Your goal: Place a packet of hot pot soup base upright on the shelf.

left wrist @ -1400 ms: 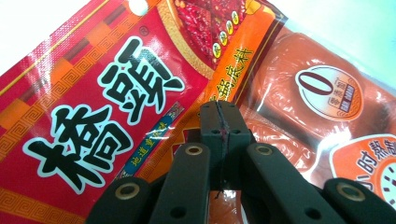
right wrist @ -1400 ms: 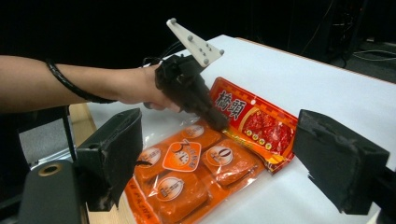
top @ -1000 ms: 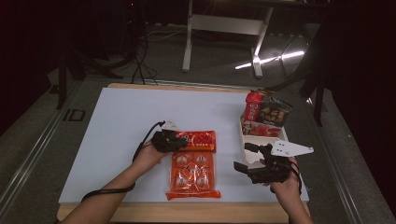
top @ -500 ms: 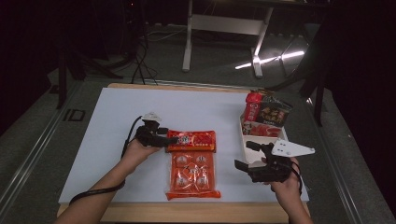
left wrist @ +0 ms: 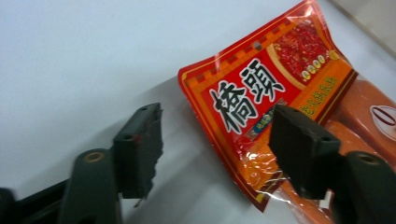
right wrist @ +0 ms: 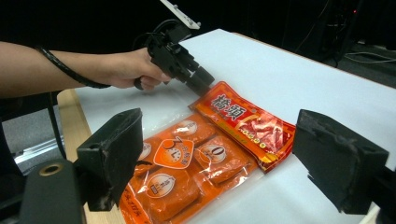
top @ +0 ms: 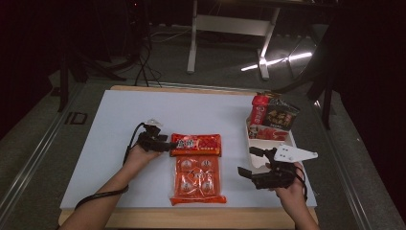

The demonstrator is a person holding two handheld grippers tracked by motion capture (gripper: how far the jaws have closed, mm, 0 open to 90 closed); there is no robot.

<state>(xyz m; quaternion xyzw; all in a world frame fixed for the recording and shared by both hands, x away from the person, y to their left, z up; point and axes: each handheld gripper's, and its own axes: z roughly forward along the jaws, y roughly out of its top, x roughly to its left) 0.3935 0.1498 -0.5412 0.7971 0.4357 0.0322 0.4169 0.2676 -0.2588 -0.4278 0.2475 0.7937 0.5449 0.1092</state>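
Note:
A red snack packet (top: pixel 196 144) lies flat on the white table sheet, and a larger orange packet (top: pixel 197 178) holding several pieces lies just in front of it. My left gripper (top: pixel 164 143) rests at the red packet's left end, pointing right. In the left gripper view its jaws (left wrist: pixel 219 149) stand apart with the red packet's (left wrist: pixel 261 93) corner lying between them, untouched by the pads; they have just been closing a little. My right gripper (top: pixel 250 163) hovers wide open to the right of the orange packet (right wrist: pixel 182 177), holding nothing.
A white tray (top: pixel 249 139) at the right holds a red bag (top: pixel 260 111) and a dark bag (top: pixel 282 116). The table's wooden front edge (top: pixel 191 218) runs near my forearms. Bare white sheet (top: pixel 191 108) stretches behind the packets.
My left gripper has drawn back leftward off the red packet's end and its jaws now stand apart. The right gripper has stayed put.

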